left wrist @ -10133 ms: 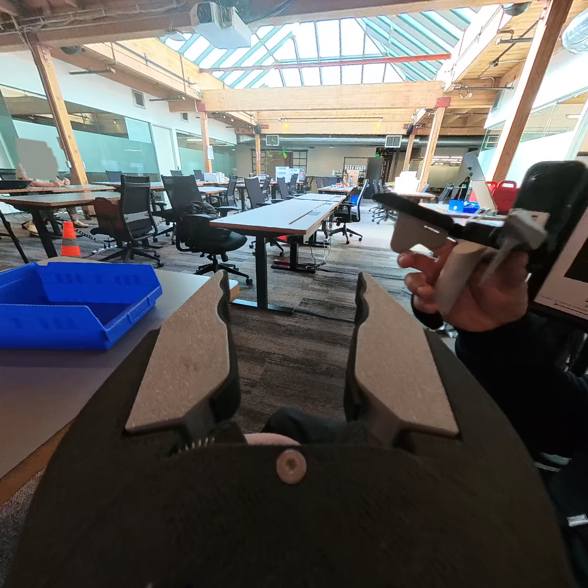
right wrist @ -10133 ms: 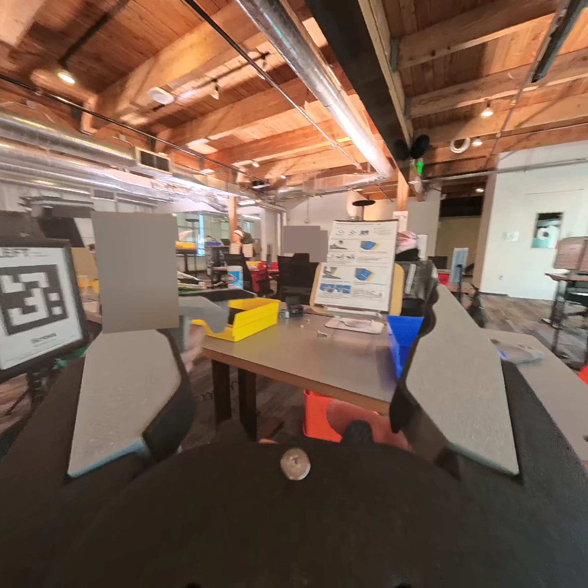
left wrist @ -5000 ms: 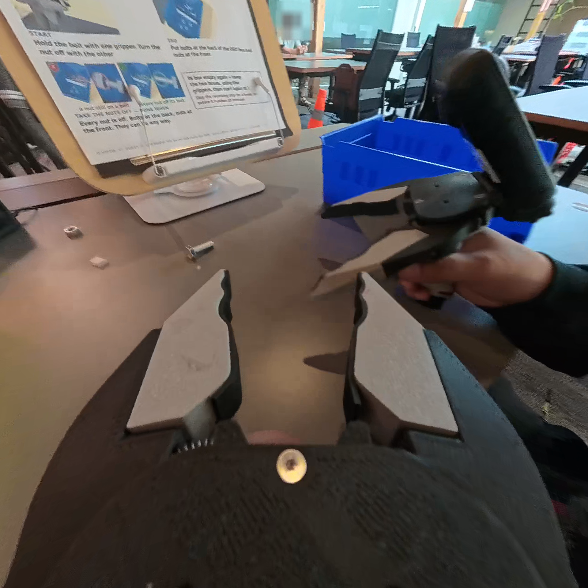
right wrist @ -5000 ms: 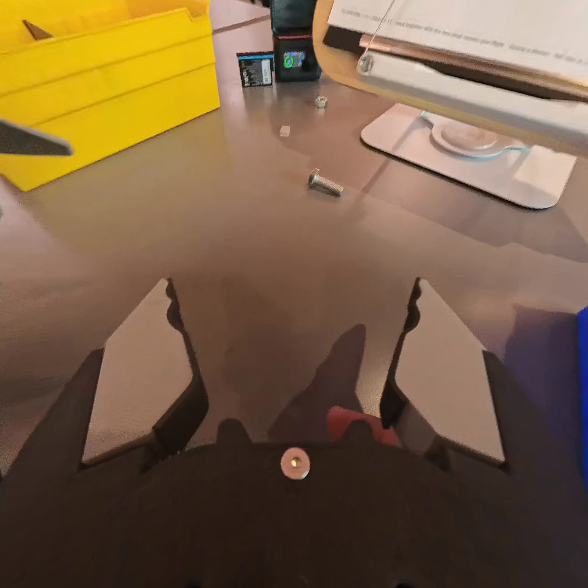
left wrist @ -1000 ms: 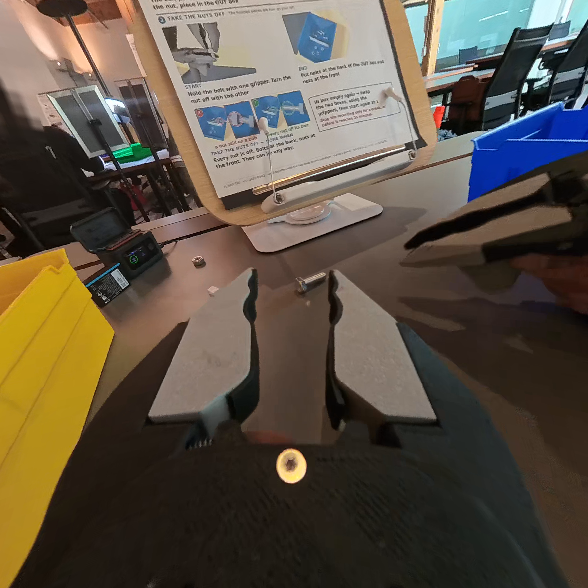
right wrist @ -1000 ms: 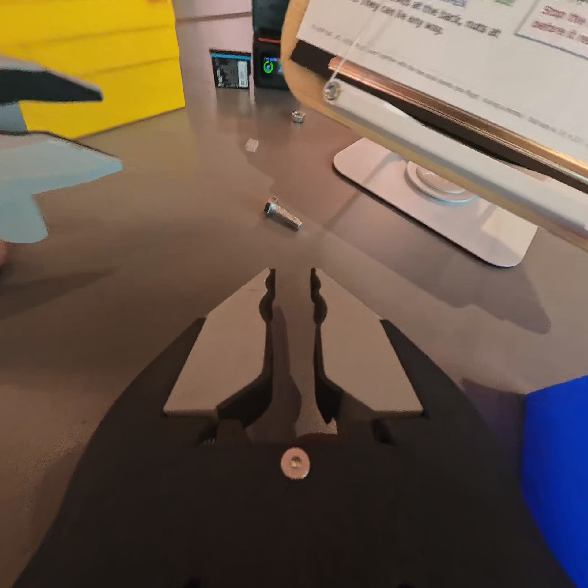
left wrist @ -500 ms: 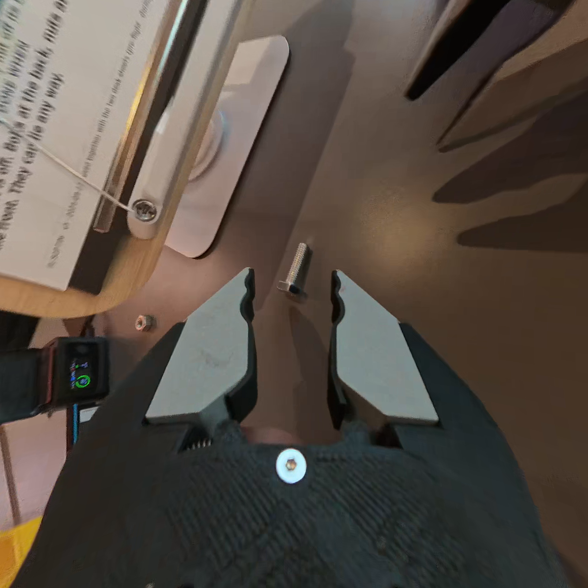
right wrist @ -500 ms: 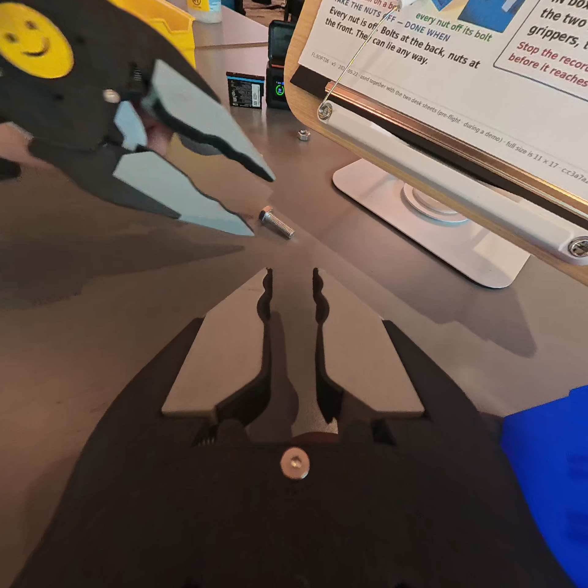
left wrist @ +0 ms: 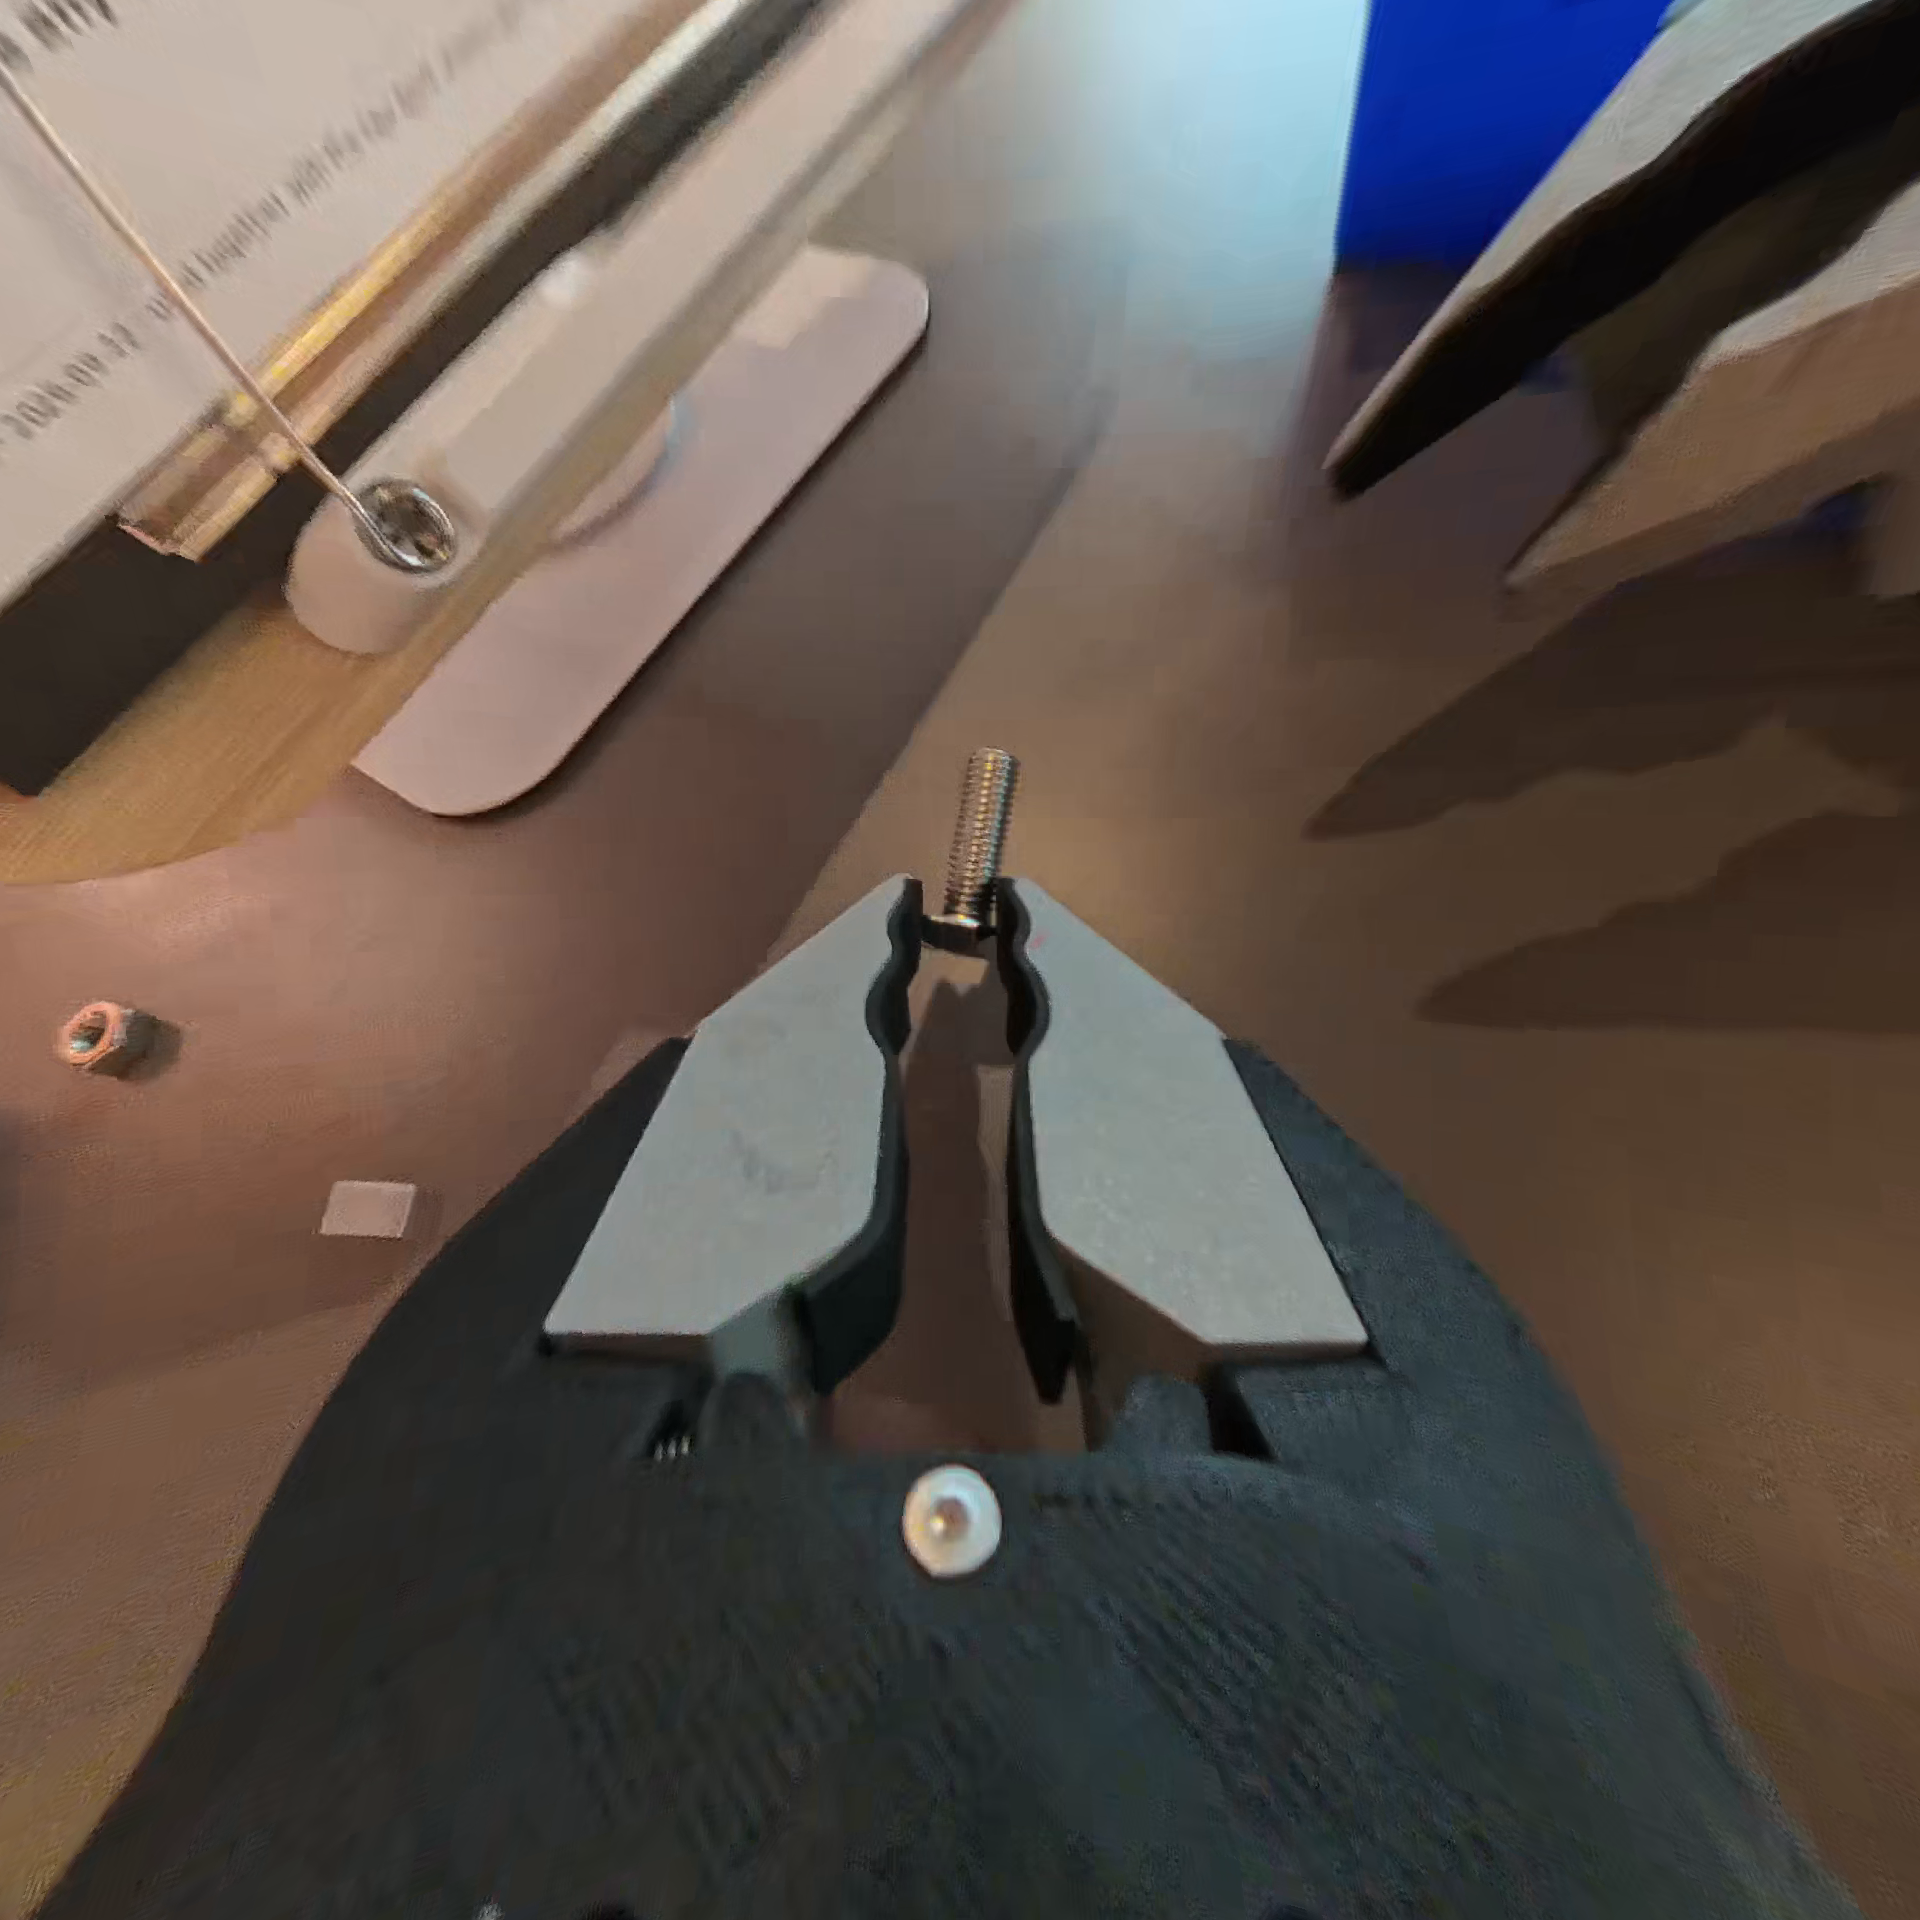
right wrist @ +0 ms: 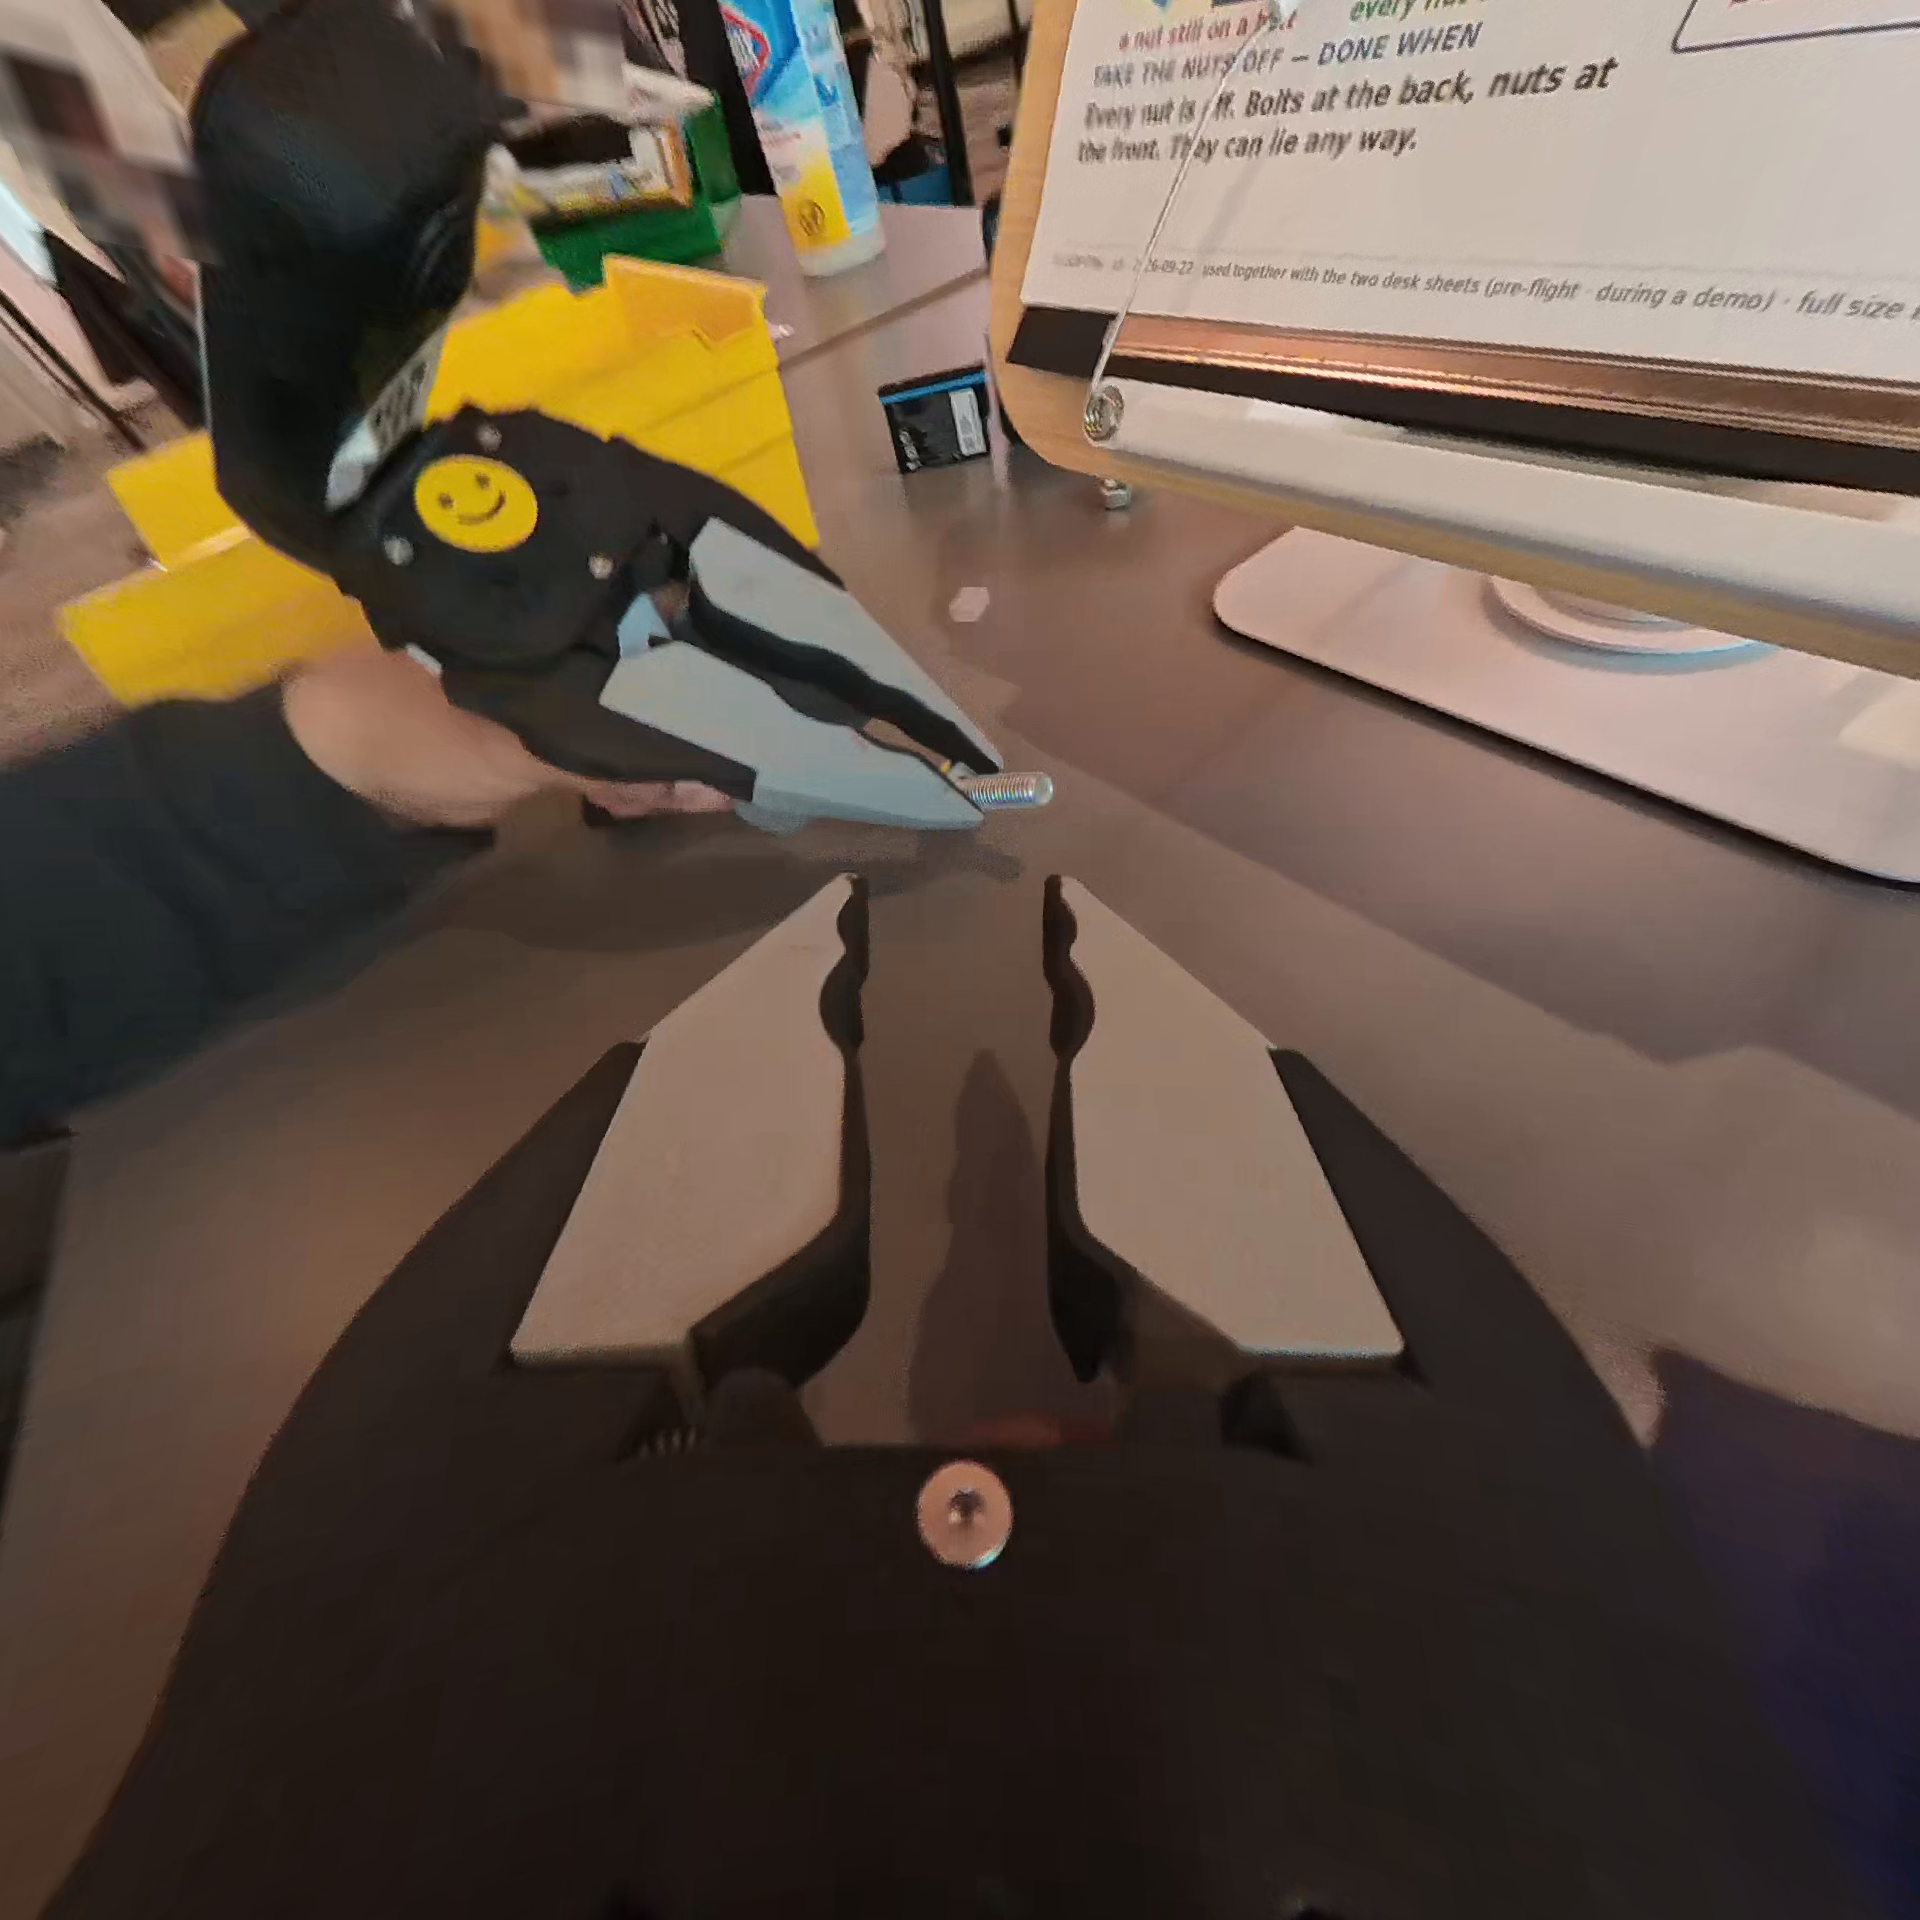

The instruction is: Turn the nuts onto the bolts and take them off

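Observation:
My left gripper [left wrist: 958, 902] is shut on the hex head of a silver bolt [left wrist: 977, 826]; the threaded shank sticks out past the fingertips, low over the brown table [left wrist: 1351, 1039]. The same gripper [right wrist: 961, 795] and bolt [right wrist: 1010, 792] show in the right wrist view, just beyond my right gripper. My right gripper [right wrist: 951, 902] is open and empty, a short way from the bolt; its fingers [left wrist: 1662, 260] show at the upper right of the left wrist view. A loose nut [left wrist: 101, 1037] lies on the table to the left; it also shows under the stand [right wrist: 1117, 495].
An instruction sheet on a wooden stand [right wrist: 1455, 312] with a white base [left wrist: 665, 540] stands at the back. A yellow bin [right wrist: 623, 416] is at the left, a blue bin [left wrist: 1475, 125] at the right. A small black device [right wrist: 935, 416] and a small white square [left wrist: 366, 1210] lie near. Across from one pair of fingers to the other is roughly 9 centimetres. To reach the loose nut [left wrist: 101, 1037] in a straight line is about 20 centimetres for my left fingers, about 30 centimetres for my right.
My left gripper has moved onto the bolt and closed on its head; half a second ago the bolt lay on the table in front of the open fingers. My right gripper has opened slightly.

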`<state>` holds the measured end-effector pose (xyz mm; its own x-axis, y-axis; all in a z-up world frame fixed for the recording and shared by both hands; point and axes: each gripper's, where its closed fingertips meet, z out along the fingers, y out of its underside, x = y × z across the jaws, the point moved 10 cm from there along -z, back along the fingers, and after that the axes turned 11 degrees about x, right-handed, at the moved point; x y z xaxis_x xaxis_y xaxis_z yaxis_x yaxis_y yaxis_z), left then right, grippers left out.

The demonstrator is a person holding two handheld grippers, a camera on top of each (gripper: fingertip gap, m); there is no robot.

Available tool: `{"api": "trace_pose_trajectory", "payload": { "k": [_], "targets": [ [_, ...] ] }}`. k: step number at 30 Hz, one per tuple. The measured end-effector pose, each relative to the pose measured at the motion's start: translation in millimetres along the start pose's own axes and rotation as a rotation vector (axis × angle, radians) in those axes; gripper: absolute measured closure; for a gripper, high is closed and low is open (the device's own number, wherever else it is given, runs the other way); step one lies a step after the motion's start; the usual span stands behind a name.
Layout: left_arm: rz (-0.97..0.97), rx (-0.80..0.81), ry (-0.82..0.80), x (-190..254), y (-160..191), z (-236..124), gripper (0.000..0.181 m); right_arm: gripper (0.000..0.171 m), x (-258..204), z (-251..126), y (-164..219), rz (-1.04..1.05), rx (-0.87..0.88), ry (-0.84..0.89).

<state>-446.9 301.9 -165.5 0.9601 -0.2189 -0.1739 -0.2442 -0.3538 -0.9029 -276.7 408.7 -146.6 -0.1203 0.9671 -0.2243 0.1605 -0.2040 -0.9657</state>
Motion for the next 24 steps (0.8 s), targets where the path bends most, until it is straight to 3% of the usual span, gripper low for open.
{"api": "trace_pose_trajectory", "payload": {
  "k": [1,6,10,24],
  "targets": [
    [0.012,0.06,-0.012,5,-4,-6,0.169,0.14,-1,-1,-1,0.029,0.022,-0.021],
    [-0.001,0.361,0.053,37,-32,-26,0.169,0.137,-6,-7,-9,0.139,0.131,-0.148],
    [0.002,0.524,0.002,47,-35,-36,0.169,0.13,-14,-14,-14,0.142,0.208,-0.219],
    [0.003,0.553,0.075,68,-35,-41,0.17,0.149,-25,-16,-16,0.072,0.243,-0.226]
  ]
}}
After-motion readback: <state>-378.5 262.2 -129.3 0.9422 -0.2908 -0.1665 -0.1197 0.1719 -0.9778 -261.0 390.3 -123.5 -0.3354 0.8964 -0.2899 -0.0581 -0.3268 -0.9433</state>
